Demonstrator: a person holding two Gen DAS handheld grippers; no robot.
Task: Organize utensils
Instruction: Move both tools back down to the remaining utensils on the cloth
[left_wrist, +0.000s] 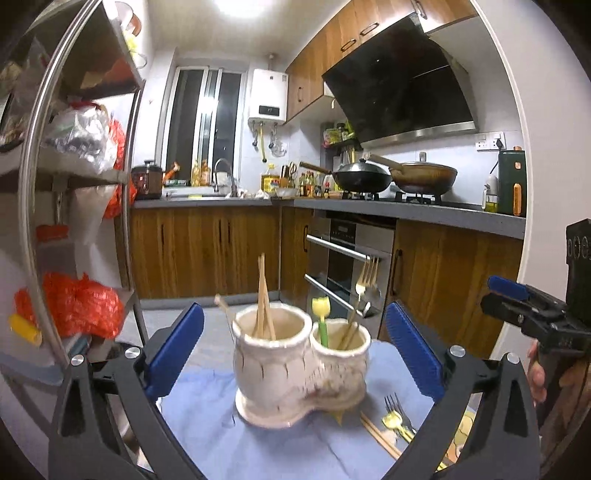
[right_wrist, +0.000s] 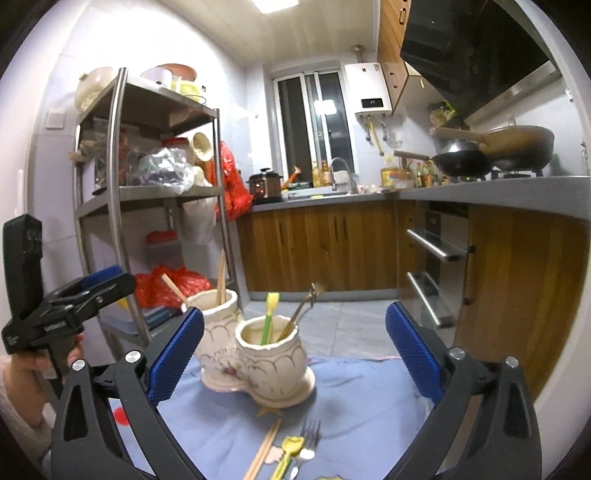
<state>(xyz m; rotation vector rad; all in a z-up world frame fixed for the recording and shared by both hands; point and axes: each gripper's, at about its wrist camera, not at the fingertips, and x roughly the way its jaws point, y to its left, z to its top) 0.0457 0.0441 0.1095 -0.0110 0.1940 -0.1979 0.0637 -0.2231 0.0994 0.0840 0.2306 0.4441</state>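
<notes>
A cream ceramic double-pot utensil holder (left_wrist: 299, 373) (right_wrist: 255, 354) stands on a blue cloth (left_wrist: 229, 435) (right_wrist: 369, 398). One pot holds wooden chopsticks (left_wrist: 263, 299) (right_wrist: 221, 277). The other pot holds a yellow-green spoon (left_wrist: 321, 317) (right_wrist: 269, 317) and a gold fork (left_wrist: 364, 291) (right_wrist: 303, 310). Loose chopsticks (left_wrist: 380, 439) (right_wrist: 264, 450), a fork (left_wrist: 397, 410) (right_wrist: 309, 434) and a yellow spoon (left_wrist: 393, 422) (right_wrist: 290, 452) lie on the cloth in front. My left gripper (left_wrist: 295, 354) is open and empty, its jaws either side of the holder. My right gripper (right_wrist: 295, 354) is open and empty, just behind the loose utensils.
A metal shelf rack (right_wrist: 147, 199) (left_wrist: 74, 184) with bags stands left. Wooden cabinets, an oven (left_wrist: 347, 266) (right_wrist: 432, 266) and a counter with woks (left_wrist: 364, 177) (right_wrist: 465, 160) lie behind and right. The right gripper shows at the right edge of the left view (left_wrist: 535, 317); the left gripper at the left edge of the right view (right_wrist: 70, 306).
</notes>
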